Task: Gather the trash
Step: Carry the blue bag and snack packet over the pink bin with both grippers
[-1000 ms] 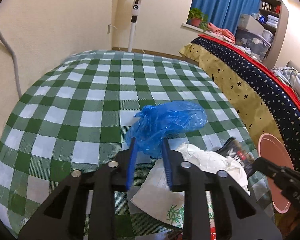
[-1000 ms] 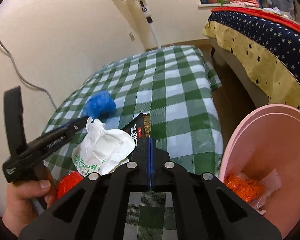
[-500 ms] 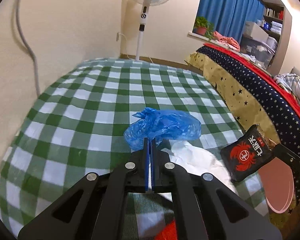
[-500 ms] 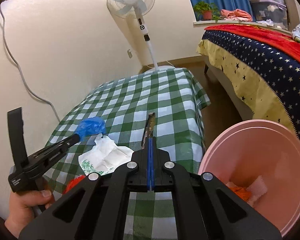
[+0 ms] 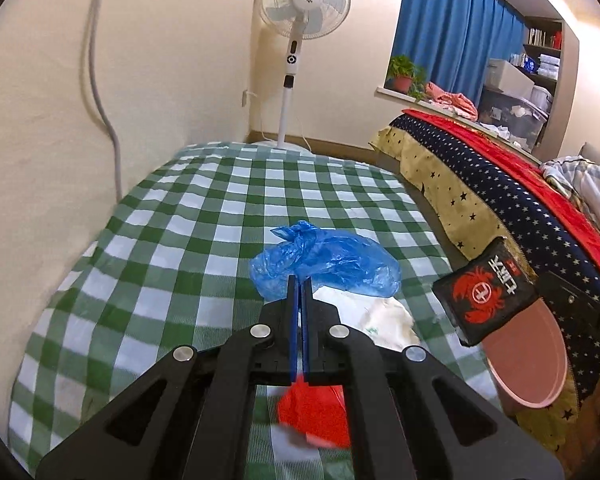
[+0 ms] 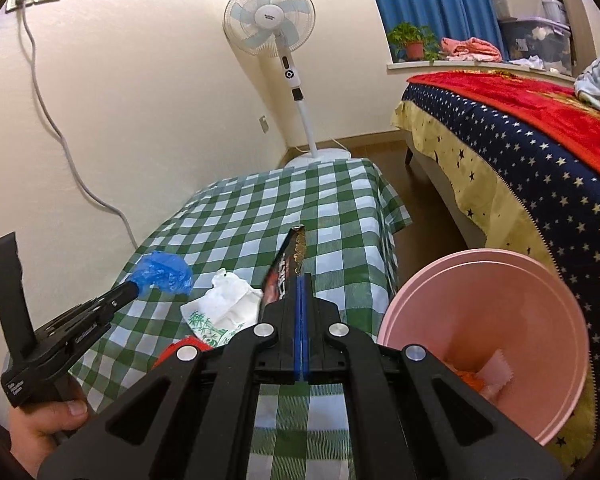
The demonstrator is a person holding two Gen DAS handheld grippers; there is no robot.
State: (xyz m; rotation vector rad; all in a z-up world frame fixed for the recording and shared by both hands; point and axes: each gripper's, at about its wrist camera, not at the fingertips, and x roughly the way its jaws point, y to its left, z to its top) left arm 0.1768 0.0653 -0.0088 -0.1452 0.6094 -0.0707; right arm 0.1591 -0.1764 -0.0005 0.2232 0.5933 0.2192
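My left gripper [image 5: 300, 280] is shut on a crumpled blue plastic bag [image 5: 328, 264], held above the green checked table [image 5: 180, 232]. In the right wrist view the same left gripper [image 6: 134, 286] reaches in from the left with the blue bag [image 6: 164, 272] at its tip. My right gripper [image 6: 302, 280] is shut on a black snack packet [image 6: 286, 268] with a red crab print, seen edge-on; in the left wrist view the packet [image 5: 486, 290] hangs at the right. A white paper wrapper [image 6: 224, 308] and red trash [image 5: 316, 416] lie on the table.
A pink bin [image 6: 488, 336] with orange and pale scraps inside stands right of the table, beside a bed with a starred cover [image 6: 520, 152]. A standing fan [image 6: 272, 32] is at the far wall. A person's hand [image 6: 48, 420] grips the left tool.
The left jaws closed on the blue bag and lifted it off the table. The right gripper rose with the black packet. Both cameras now sit higher and farther back.
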